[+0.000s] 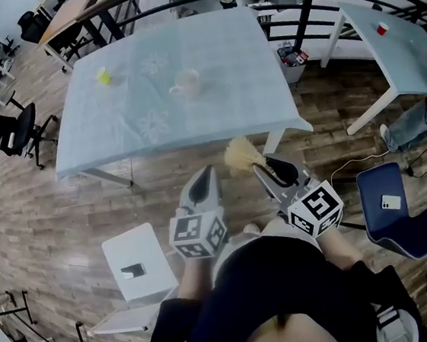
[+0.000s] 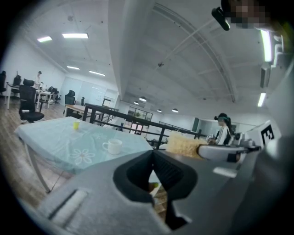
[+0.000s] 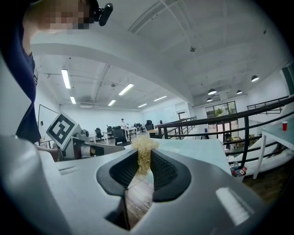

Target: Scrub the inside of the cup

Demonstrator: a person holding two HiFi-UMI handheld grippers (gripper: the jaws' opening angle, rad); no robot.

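Where the table (image 1: 224, 65) stands: well ahead of the person, across bare wooden floor. Its pale flower-printed cloth looks smooth, so anything pushed sideways on it would probably slide or drag the cloth into folds.
left gripper (image 1: 208, 171): jaws pressed together with nothing between them, held short of the table. Judged hazard: unless it spreads and braces the cup (image 1: 186, 82) first, scrubbing would meet an unsteadied vessel.
right gripper (image 1: 261, 172): jaws pinching the scrubber (image 1: 241, 155) by its near end, the tuft projecting past the tips. Judged hazard: the rigid jaw tips sit just behind the tuft and could knock the cup's rim if driven in too steeply or off-centre.
cup: white and upright, handle toward the left of the head view, near the middle of the table, touched by neither gripper. It looks light, so downward or sideways pressure inside it would likely tip or skate it.
scrubber: straw-coloured, fibrous and loose. The hold is only a narrow pinch, so twisting against the cup wall could pull the fibres free or splay them.
yellow object (image 1: 102, 77): small, near the table's far left corner and well apart from the cup. A collision looks unlikely unless the cloth is dragged.
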